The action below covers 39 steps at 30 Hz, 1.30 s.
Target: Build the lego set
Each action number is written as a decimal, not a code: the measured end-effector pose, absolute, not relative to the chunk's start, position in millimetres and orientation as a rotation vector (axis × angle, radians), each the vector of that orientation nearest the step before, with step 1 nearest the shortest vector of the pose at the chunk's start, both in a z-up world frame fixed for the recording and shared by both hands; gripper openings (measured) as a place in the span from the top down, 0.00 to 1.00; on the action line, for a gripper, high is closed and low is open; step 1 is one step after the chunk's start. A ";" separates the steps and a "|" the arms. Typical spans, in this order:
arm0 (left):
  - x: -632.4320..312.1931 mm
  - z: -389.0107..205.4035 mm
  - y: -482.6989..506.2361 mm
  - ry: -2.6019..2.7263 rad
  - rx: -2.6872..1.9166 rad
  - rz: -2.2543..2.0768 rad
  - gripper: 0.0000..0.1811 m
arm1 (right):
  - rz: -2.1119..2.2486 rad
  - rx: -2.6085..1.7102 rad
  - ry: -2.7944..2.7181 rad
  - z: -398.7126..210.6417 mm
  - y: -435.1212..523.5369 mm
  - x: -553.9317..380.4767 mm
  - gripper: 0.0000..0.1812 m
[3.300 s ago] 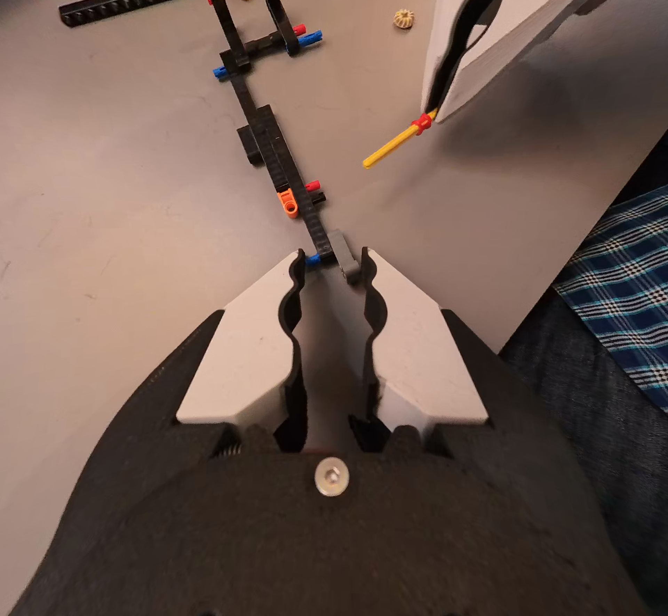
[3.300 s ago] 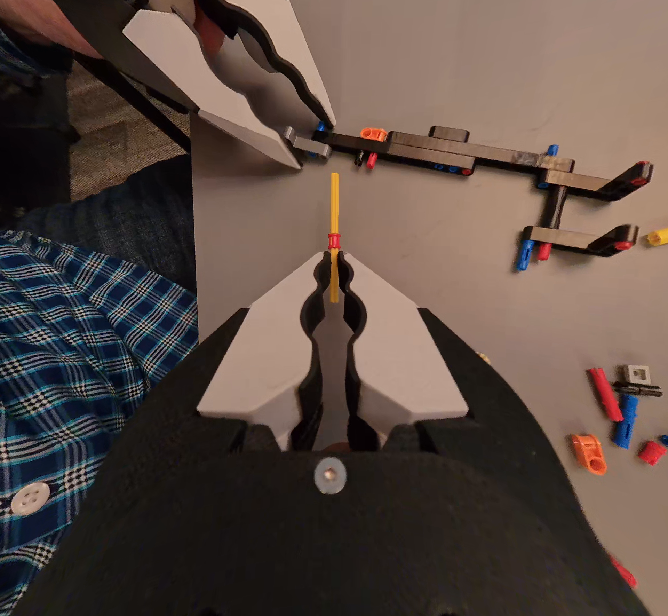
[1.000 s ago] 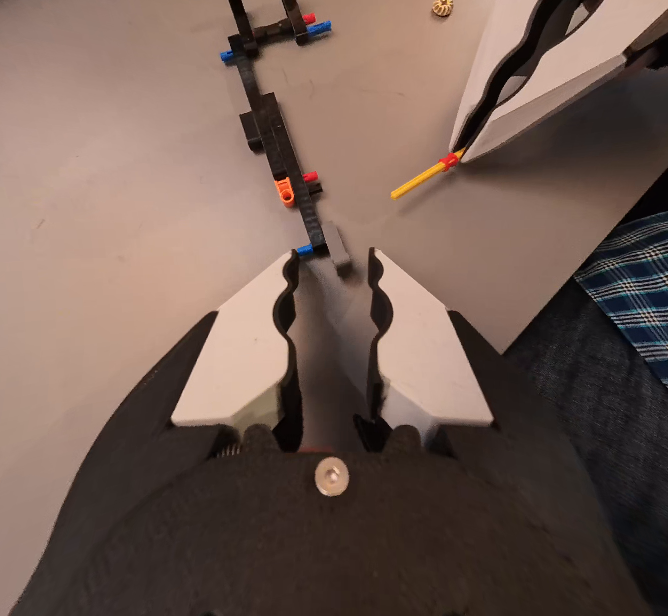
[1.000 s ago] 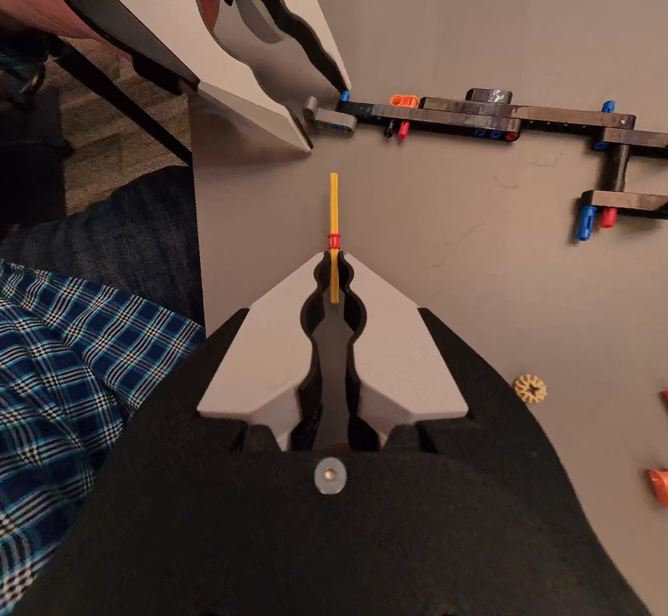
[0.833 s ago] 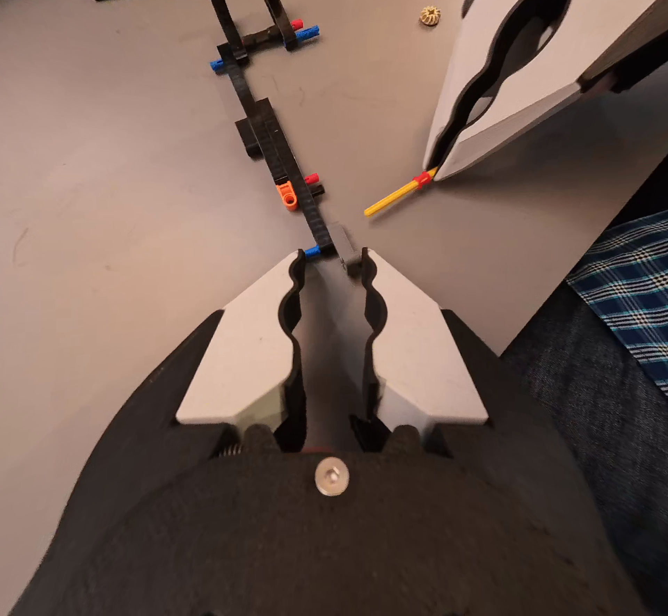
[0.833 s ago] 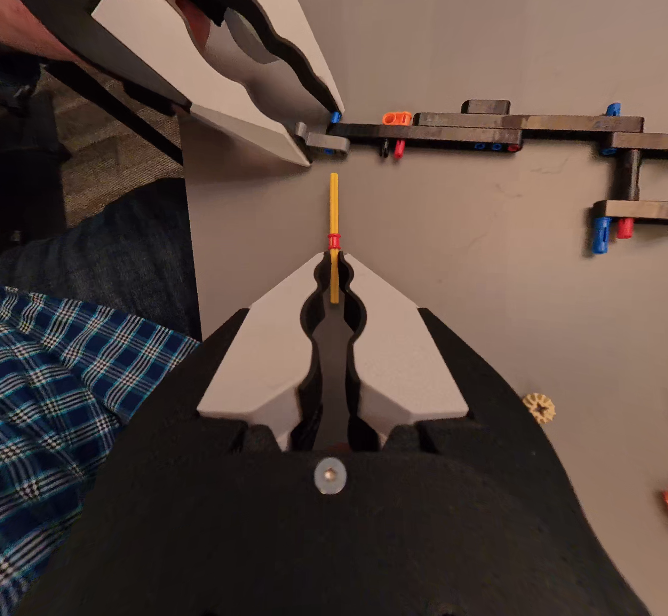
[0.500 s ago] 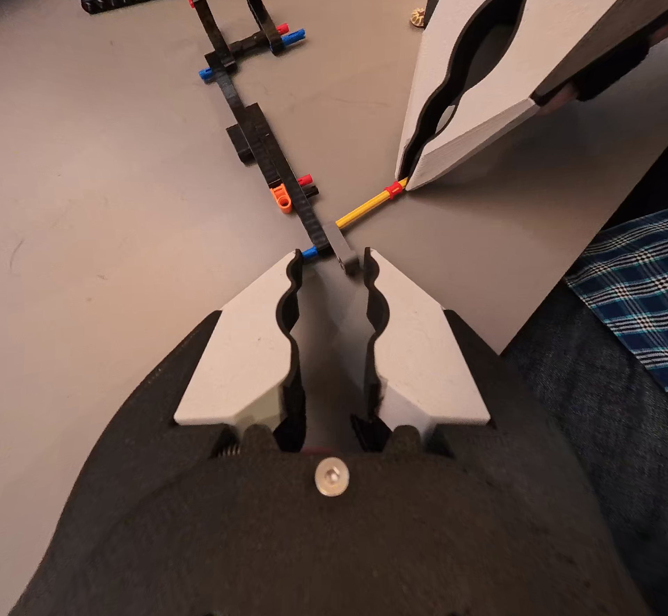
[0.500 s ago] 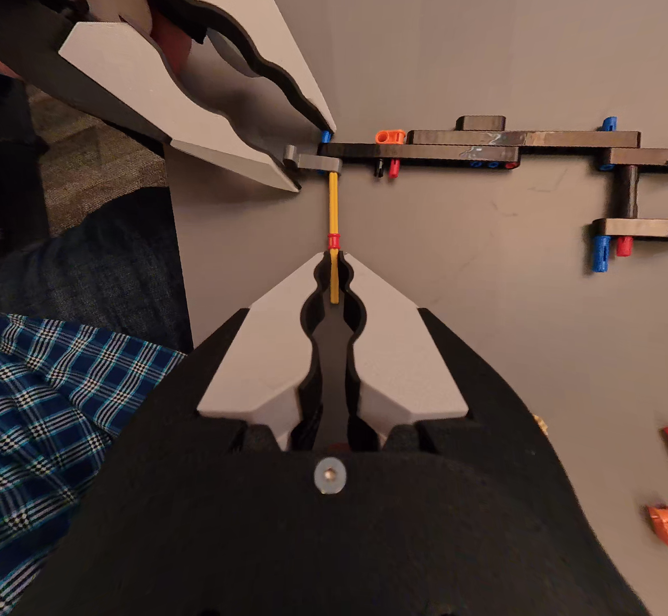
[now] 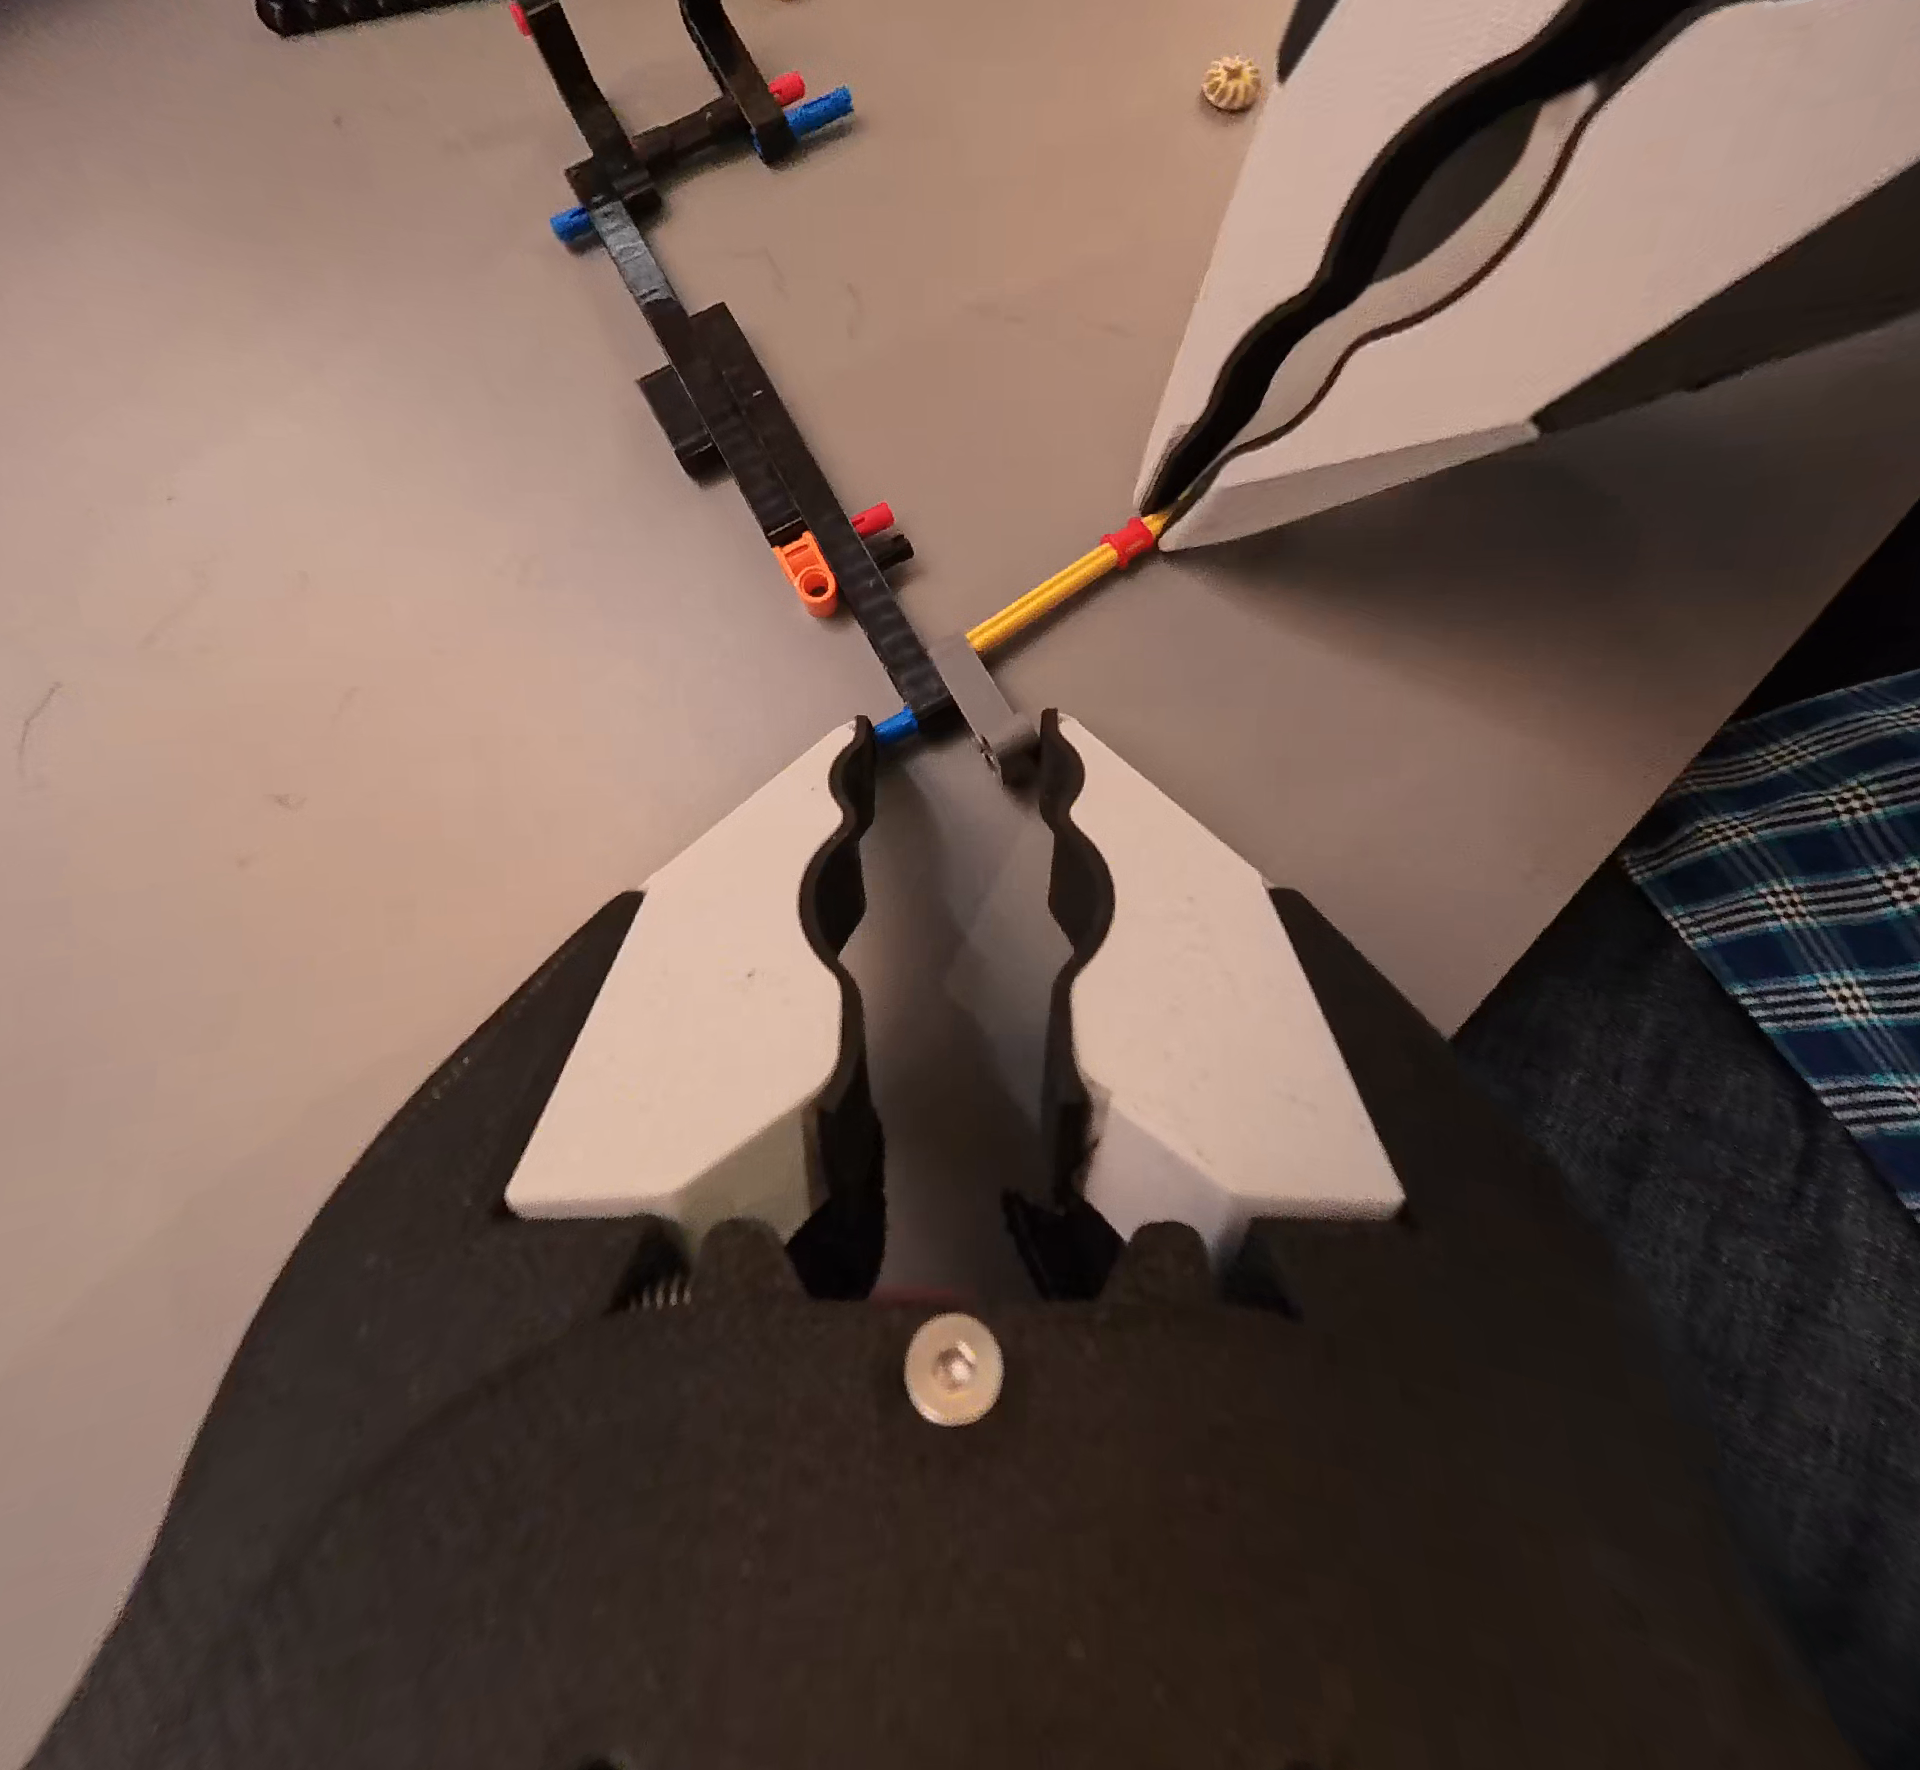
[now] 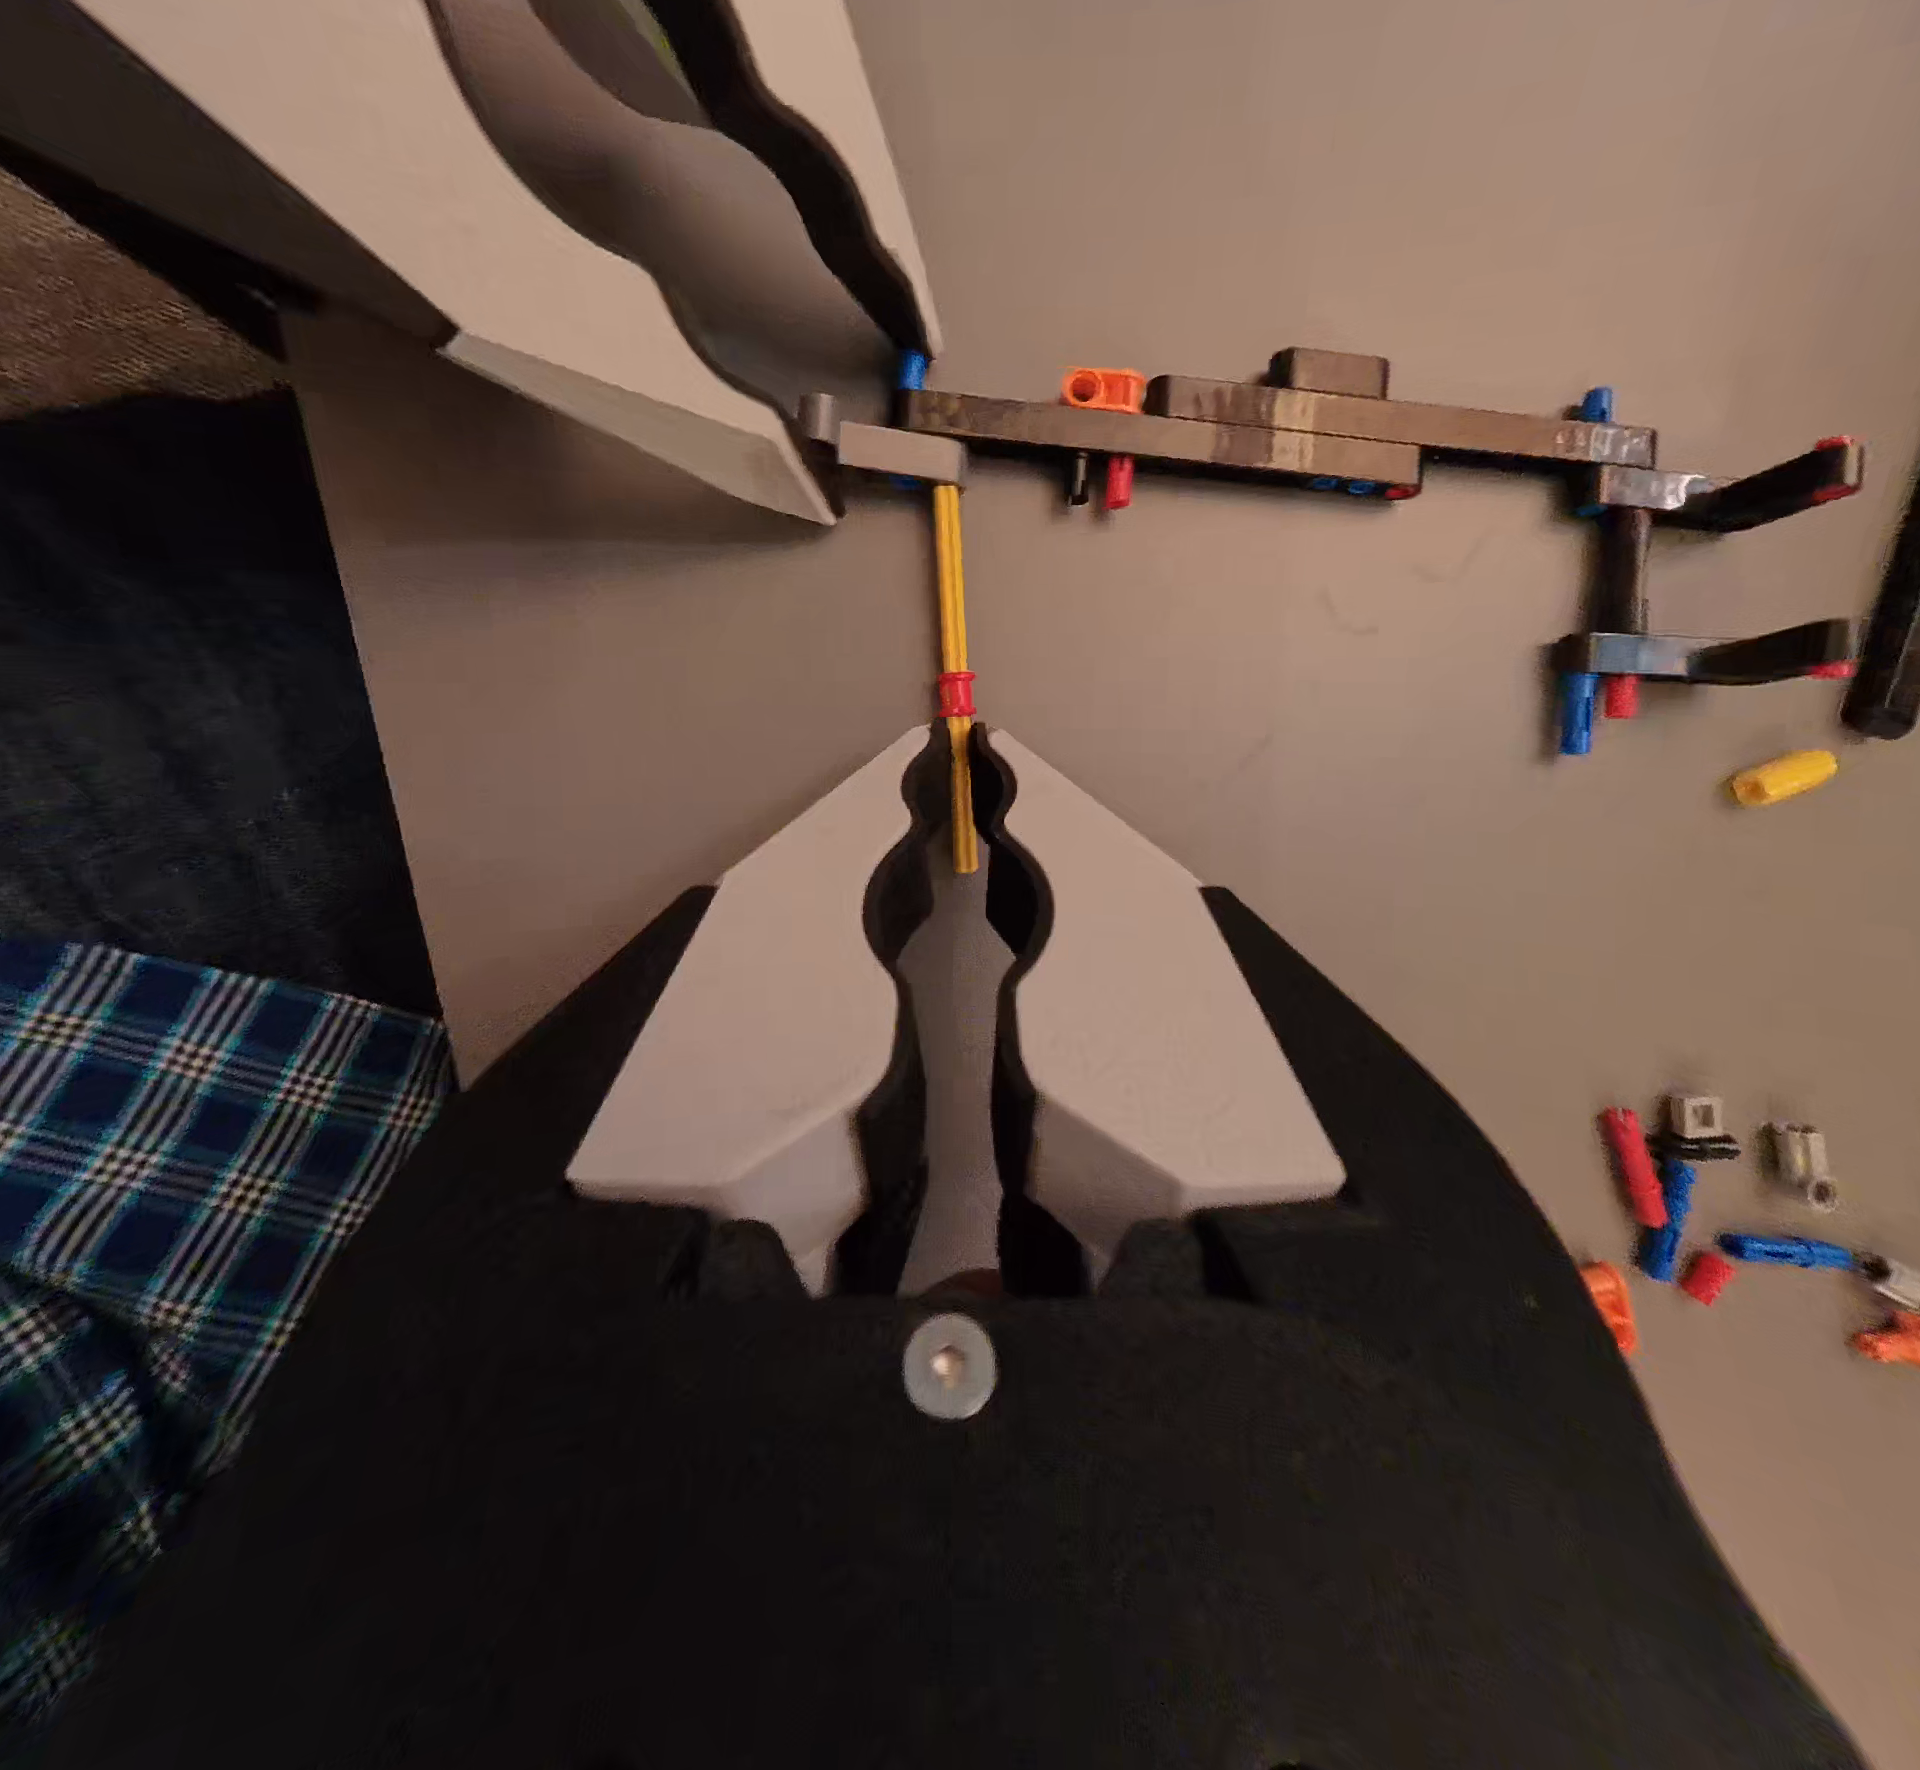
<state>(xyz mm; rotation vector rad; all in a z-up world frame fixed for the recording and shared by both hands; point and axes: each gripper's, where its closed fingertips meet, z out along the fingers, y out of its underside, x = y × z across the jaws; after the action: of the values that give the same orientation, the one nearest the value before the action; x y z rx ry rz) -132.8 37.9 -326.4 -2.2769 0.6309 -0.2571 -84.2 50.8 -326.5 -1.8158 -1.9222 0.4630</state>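
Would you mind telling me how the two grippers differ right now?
The right gripper is shut on the yellow axle, while the left gripper stands wider, its tips bracketing the grey end piece of the black assembly. The right one points at the assembly's side, the left along it. Both have pale fingers with wavy black pads.

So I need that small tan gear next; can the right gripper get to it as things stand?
Probably not yet: the right gripper is shut on the thin yellow axle, whose tip meets the grey liftarm. The small tan gear lies unobstructed on the table.
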 end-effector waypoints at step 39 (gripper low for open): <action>-137.5 -326.9 44.4 0.562 -2.288 -0.202 0.84 | 0.063 -1.229 -1.996 -324.4 56.2 -95.9 1.00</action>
<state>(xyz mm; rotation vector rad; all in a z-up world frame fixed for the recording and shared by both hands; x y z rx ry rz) -137.5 44.4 -326.9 -2.2876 0.5622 -0.2020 -95.9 56.2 -324.4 -1.2291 -1.9955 0.0627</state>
